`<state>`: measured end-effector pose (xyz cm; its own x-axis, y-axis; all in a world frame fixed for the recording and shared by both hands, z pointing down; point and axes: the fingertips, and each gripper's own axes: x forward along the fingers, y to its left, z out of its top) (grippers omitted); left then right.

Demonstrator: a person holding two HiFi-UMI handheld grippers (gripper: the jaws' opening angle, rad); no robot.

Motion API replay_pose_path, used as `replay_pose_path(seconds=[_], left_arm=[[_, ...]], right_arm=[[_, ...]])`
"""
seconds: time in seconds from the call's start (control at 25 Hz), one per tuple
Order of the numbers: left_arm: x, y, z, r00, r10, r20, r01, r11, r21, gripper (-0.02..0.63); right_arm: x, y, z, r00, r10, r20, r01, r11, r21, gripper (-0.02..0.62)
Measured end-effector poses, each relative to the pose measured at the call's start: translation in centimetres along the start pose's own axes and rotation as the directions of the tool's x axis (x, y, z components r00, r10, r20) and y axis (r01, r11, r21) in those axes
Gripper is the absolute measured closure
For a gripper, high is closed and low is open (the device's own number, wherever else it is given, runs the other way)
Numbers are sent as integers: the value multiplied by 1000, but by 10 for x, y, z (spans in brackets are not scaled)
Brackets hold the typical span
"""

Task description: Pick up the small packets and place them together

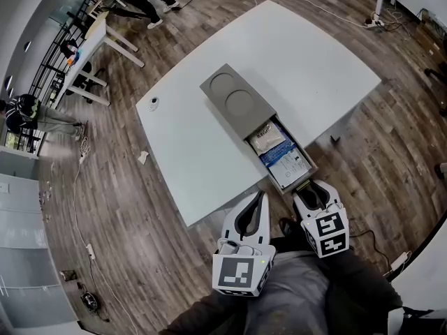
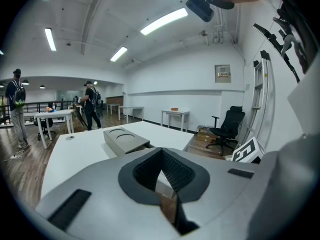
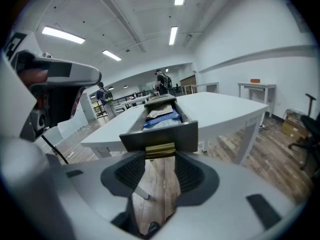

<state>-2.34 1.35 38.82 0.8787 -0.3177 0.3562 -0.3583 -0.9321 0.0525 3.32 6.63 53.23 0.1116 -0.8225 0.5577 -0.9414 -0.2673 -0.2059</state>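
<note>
1. Right tongs (image 3: 160, 157): the jaws stand fairly wide. The pads sit at either end of the brass handle (image 3: 160, 150) and grip it at their very tips. In the head view the right tongs (image 1: 309, 189) are at the near end of the drawer.
2. Left tongs (image 2: 161, 151): the tips are together with nothing between them. They are held over the floor just beside the right pair and short of the table edge (image 1: 261, 197).
3. Drawer (image 3: 161, 134): grey, and pulled out of its box. Its front panel overhangs the table's near edge.
4. Small packets (image 1: 280, 155): they lie inside the open drawer in a row. A silvery one is at the back, a blue one in the middle and a white one nearest me. From my right tongs they show as a heap behind the front panel (image 3: 161, 118).
5. Box (image 1: 236, 96): a grey housing with two round recesses in its top, lying across the middle of the table.
6. Table (image 1: 314, 61): a white top.
7. Small round object (image 1: 153, 104): at the table's far-left corner, well apart from the box.
8. Surroundings: wood floor (image 1: 140, 208), and a person (image 3: 162, 80) standing in the distance.
</note>
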Motion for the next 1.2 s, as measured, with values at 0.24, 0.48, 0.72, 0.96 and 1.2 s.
replay_pose_path(seconds=[0.24,0.48,0.72,0.96,1.2], left_arm=[[-2,-3,-1,1000,-5,3,5,1000,9,612],[-4,2,-3,1000,9,3,-10,1000,12,612],[0,1,-5,1000,7,1,-7,1000,-6,612],[13,8,14,998,12,55,-10,1000,-30,612],[5,25,52,988,44,145,-38,998,-44,612]], right_arm=[[1,-2,-5,1000,2,18,-3,999,42,403],[1,-2,-9,999,8,52,-12,997,80,459],[-3,-1,-11,999,34,38,-36,998,53,459],[-6,-16,0,999,37,-2,-37,999,25,449],[-19,-7,-14,971,150,-185,-158,987,-31,449]])
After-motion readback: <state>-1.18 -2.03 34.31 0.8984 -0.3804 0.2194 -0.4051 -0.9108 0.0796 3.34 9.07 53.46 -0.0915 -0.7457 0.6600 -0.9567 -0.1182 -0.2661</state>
